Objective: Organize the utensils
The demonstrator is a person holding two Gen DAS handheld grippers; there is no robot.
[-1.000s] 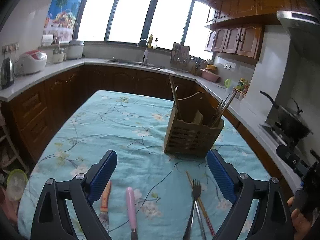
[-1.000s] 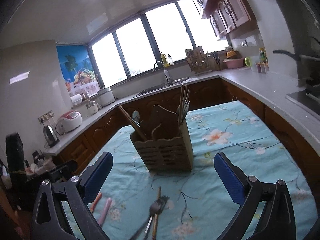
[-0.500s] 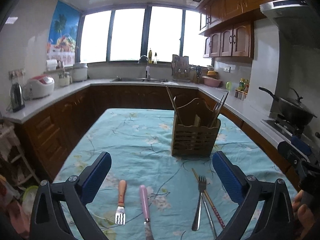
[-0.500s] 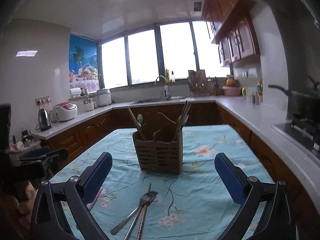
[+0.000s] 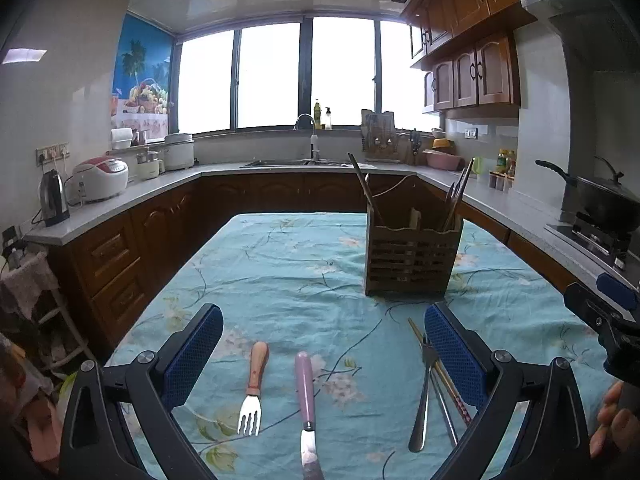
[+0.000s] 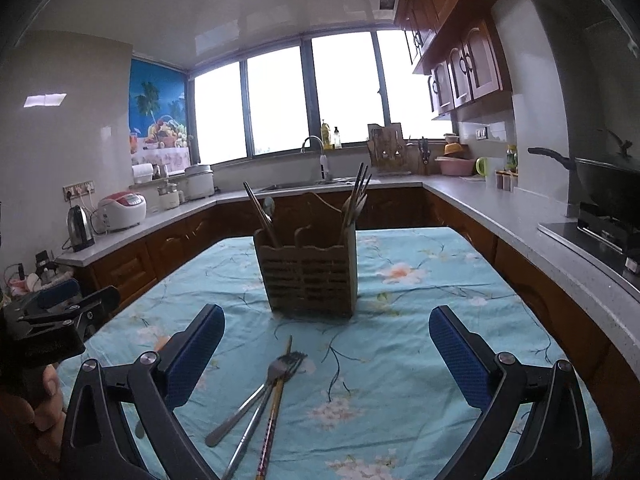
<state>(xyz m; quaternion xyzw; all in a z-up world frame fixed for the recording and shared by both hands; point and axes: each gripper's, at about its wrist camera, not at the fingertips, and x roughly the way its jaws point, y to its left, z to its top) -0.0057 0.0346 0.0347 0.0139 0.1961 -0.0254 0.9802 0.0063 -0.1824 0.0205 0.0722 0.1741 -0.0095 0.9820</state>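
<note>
A wooden slatted utensil holder (image 5: 412, 258) (image 6: 310, 274) stands on the floral table with chopsticks and spoons in it. Loose on the cloth lie a wooden-handled fork (image 5: 254, 388), a pink-handled knife (image 5: 305, 396), a steel fork (image 5: 422, 396) (image 6: 264, 388) and red chopsticks (image 5: 444, 380) (image 6: 276, 404). My left gripper (image 5: 323, 346) is open and empty above the wooden-handled fork and the knife. My right gripper (image 6: 326, 346) is open and empty above the steel fork and chopsticks. Each gripper shows at the edge of the other's view, held by a hand.
The table (image 5: 288, 264) carries a turquoise flowered cloth. Counters with wooden cabinets ring it: kettle (image 5: 52, 198) and rice cooker (image 5: 102, 178) on the left, sink (image 5: 296, 162) at the back, wok on a stove (image 5: 600, 200) on the right.
Both grippers drew back from the holder and levelled out of a roll. More of the loose cutlery shows between the fingers now. The left jaws stand slightly wider.
</note>
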